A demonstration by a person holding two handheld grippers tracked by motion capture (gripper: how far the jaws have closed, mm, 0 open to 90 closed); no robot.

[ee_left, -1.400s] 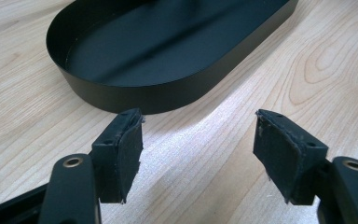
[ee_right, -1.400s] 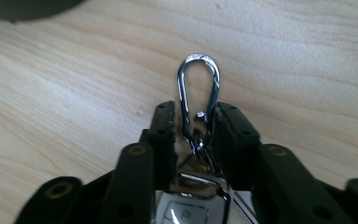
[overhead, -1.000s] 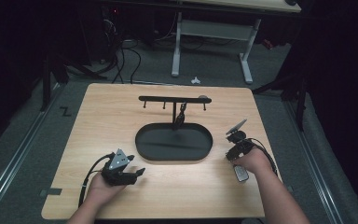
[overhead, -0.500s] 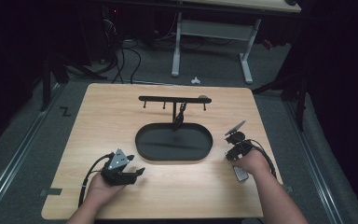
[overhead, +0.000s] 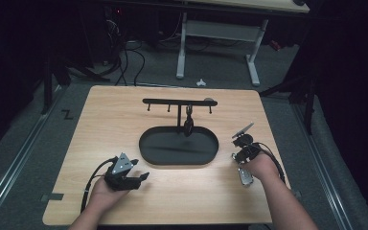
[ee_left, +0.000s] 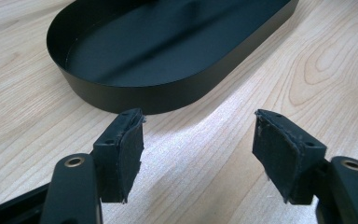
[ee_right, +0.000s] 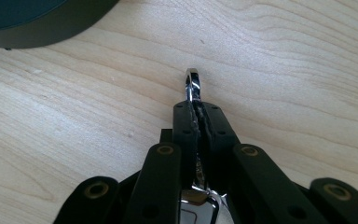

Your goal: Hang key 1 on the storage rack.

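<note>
My right gripper [ee_right: 199,109] is shut on a shiny metal clasp [ee_right: 192,84] whose chrome loop pokes out past the pads, just above the wood. Its jaws have just been closing on that clasp. In the high view the right gripper [overhead: 237,154] sits right of the black oval tray [overhead: 146,146], and a silver piece [overhead: 244,177] lies by the hand. My left gripper [overhead: 141,178] rests near the table's front left. Its jaws [ee_left: 198,144] stand wide open over bare wood, a short way from the tray's wall [ee_left: 121,95].
A black rack [overhead: 177,101] with several hooks stands behind the tray, and one dark item [overhead: 188,125] hangs from it. The tray's edge [ee_right: 42,35] is up-left of the right jaws. Cables trail from both grippers. The table's right edge is close to the right hand.
</note>
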